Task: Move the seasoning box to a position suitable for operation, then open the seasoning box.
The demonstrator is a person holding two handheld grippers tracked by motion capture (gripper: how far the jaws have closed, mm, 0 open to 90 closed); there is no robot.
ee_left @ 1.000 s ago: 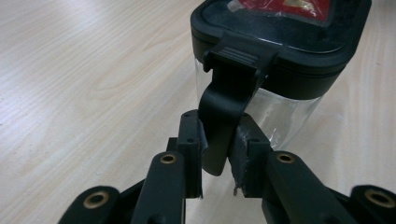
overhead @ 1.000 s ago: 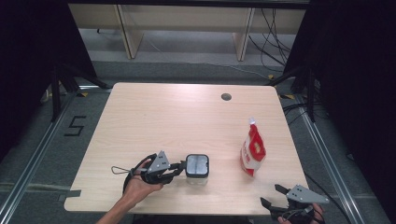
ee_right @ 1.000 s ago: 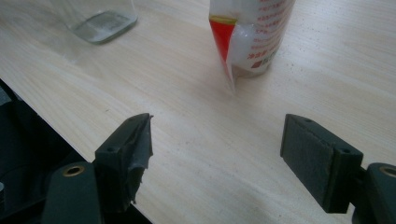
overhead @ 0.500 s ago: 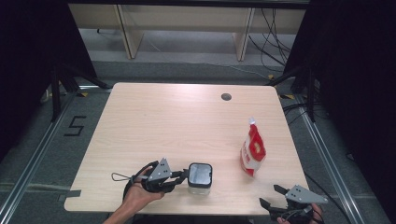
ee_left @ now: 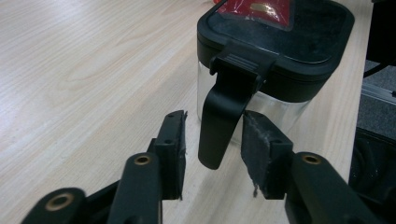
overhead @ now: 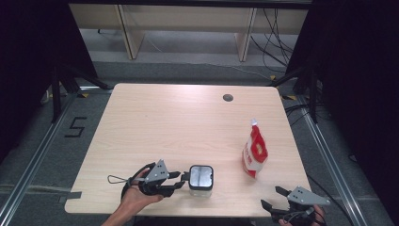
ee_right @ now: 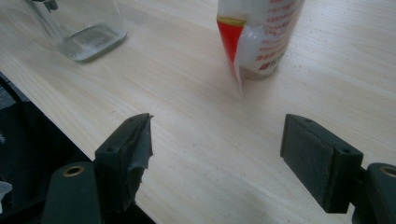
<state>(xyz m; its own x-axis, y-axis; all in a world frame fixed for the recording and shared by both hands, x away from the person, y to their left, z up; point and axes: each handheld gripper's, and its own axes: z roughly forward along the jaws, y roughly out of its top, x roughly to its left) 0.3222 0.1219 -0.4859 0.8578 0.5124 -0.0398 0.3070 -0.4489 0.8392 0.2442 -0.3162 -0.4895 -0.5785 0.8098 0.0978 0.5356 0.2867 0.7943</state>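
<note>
A clear square jar [overhead: 201, 177] [ee_left: 252, 105] with a black lid stands near the table's front edge. A black latch [ee_left: 219, 126] hangs down from the lid's rim. My left gripper [overhead: 181, 181] [ee_left: 212, 144] lies level at the jar's left side. Its jaws have just been opening, and the latch is between them with a gap to each pad. A red and white pouch [overhead: 255, 153] [ee_right: 261, 32] stands upright to the right of the jar. At the front right corner my right gripper [overhead: 273, 197] [ee_right: 219, 140] stands open over bare wood, short of the pouch.
The wooden table [overhead: 179, 122] has a round cable hole [overhead: 228, 98] at the back right. The jar's base [ee_right: 88, 28] appears at the top left of the right gripper view. Shelving legs and cables lie on the floor beyond the table.
The jar and my left gripper slid a little toward the front edge, then stopped. The left jaws have spread apart from the latch. The right gripper has stayed still.
</note>
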